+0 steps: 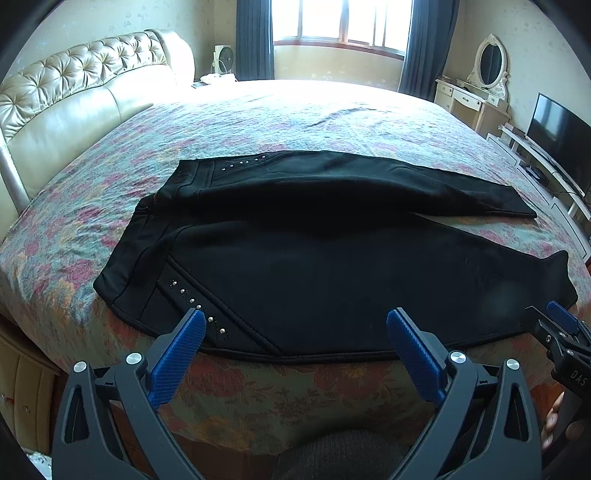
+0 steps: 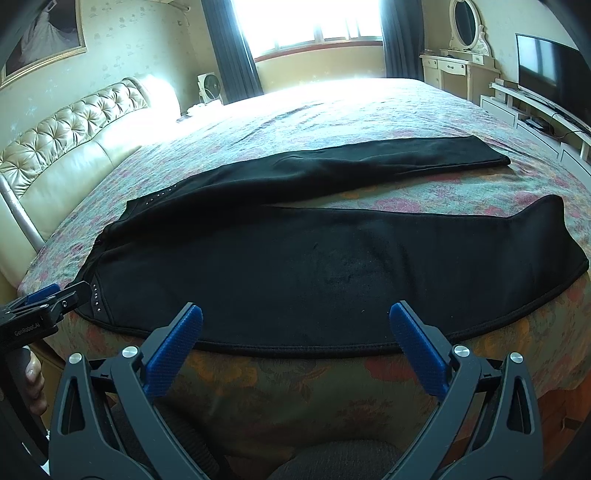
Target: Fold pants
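Black studded fabric pants [image 1: 314, 258] lie spread flat, legs apart, on the floral-quilted bed [image 1: 258, 122]; left tongs [image 1: 295, 328] and right tongs [image 2: 295, 321] both gape apart above the near edge, gripping nothing

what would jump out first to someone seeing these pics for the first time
The black pants catch the eye first, spread flat on the floral bedspread with the waistband to the left and the two legs splayed apart toward the right. Next come both open grippers, the left gripper and right gripper, poised at the near hem, and then the bright window behind.
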{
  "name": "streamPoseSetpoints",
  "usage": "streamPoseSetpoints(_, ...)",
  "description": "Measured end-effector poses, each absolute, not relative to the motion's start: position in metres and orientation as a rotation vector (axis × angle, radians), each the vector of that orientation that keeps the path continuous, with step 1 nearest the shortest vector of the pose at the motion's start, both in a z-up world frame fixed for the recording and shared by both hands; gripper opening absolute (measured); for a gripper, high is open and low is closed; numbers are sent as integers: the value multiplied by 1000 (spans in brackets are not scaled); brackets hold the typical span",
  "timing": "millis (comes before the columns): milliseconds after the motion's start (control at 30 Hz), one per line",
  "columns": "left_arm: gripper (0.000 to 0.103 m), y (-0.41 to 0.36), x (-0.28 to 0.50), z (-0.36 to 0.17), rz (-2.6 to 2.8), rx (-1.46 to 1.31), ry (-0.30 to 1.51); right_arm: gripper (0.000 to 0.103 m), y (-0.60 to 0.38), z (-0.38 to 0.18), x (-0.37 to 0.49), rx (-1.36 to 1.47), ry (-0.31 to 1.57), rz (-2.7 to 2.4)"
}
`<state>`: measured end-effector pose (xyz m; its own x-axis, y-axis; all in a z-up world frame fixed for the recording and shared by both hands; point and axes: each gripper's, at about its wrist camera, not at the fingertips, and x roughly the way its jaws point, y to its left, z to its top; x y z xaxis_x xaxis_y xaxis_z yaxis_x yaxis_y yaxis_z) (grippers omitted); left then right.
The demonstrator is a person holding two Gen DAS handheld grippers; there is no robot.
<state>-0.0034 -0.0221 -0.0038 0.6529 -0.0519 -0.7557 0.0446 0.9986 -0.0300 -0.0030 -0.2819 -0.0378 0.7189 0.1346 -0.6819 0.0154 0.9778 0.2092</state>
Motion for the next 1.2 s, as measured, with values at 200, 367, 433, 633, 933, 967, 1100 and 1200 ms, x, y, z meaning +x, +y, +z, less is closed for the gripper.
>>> streamPoseSetpoints(200, 98, -22, -4, -4, -55, -13, 855, 101, -281, -37, -4, 205, 766, 69)
streamPoseSetpoints(367, 98, -21, -4, -4, -61, -14, 858, 101, -280, -37, -4, 205, 767, 68)
streamPoseSetpoints(433, 98, -21, -4, -4, -63, -12, 858, 101, -280, -37, -4, 207, 766, 68)
streamPoseSetpoints(633, 98, -23, -5, -5, -67, -8, 862, 101, -280, -38, -4, 212, 771, 67)
streamPoseSetpoints(933, 98, -25, -3, -8, -64, 7, 853, 101, -281, -46, 2, 212, 790, 74)
streamPoseSetpoints(967, 98, -25, -2, -9, -59, 10, 851, 101, -281, -48, 4, 210, 796, 76)
streamPoseSetpoints(1100, 98, -18, 9, -15, -115, 16, 886, 101, -282, -49, 14, 205, 802, 84)
streamPoseSetpoints(1200, 98, -2, 29, -17, -102, 34, 911, 101, -284, -46, 29, 198, 805, 92)
